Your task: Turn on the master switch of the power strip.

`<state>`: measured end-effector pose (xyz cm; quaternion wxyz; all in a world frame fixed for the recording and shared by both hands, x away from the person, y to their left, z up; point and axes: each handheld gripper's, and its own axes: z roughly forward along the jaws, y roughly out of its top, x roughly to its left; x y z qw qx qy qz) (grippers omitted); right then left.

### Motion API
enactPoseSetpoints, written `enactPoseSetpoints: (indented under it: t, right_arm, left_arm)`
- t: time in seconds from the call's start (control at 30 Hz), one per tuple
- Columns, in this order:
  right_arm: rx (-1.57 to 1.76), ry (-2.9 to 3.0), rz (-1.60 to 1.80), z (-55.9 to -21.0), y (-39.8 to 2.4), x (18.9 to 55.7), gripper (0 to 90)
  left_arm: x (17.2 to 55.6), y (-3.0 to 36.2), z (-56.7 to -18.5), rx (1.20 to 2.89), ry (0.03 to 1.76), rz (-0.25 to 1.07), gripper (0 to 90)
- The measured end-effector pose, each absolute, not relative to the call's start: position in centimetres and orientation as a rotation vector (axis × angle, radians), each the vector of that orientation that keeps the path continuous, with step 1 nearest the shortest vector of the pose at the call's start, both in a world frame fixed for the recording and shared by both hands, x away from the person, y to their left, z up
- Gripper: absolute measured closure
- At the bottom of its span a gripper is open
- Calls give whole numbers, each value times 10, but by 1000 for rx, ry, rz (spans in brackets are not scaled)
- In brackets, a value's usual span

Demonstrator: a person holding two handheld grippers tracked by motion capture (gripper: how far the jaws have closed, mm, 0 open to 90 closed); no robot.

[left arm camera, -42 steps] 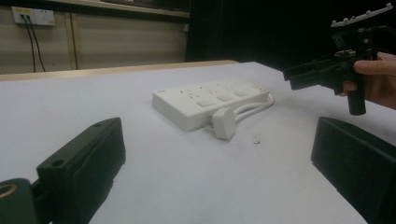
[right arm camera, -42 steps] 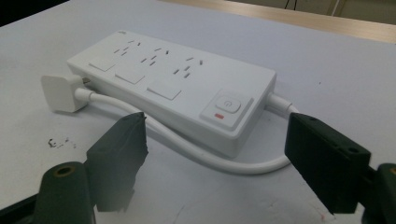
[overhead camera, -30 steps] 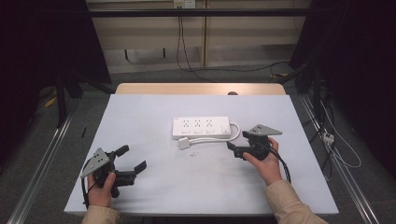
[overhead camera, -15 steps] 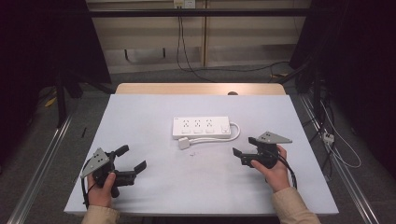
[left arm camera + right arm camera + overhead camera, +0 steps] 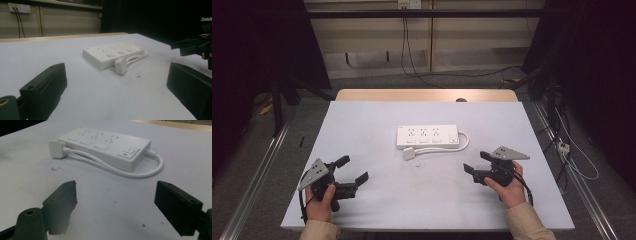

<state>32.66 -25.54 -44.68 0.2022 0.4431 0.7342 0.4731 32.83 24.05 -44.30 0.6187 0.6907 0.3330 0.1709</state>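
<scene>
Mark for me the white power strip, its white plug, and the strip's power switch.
White rectangular plastic power strip (image 5: pixel 427 136), high view: top face, middle socket.
White square plug (image 5: pixel 57 149), right gripper view: top of the plug body at the cable's end.
Power switch with red mark (image 5: pixel 128 152), right gripper view: middle of the button.

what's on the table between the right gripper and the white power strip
Mostly bare table: a few dark specks near the strip's white plug, seen in the right gripper view. White power strip; right gripper.
</scene>
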Motion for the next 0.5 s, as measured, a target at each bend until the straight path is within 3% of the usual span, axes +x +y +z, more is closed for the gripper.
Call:
enactPoseSetpoints:
  t: [0.5]
  right_arm:
    - [1236,2054,1326,-446,-268,312,179]
  left_arm:
    - [328,239,-443,1595,759,391,26]
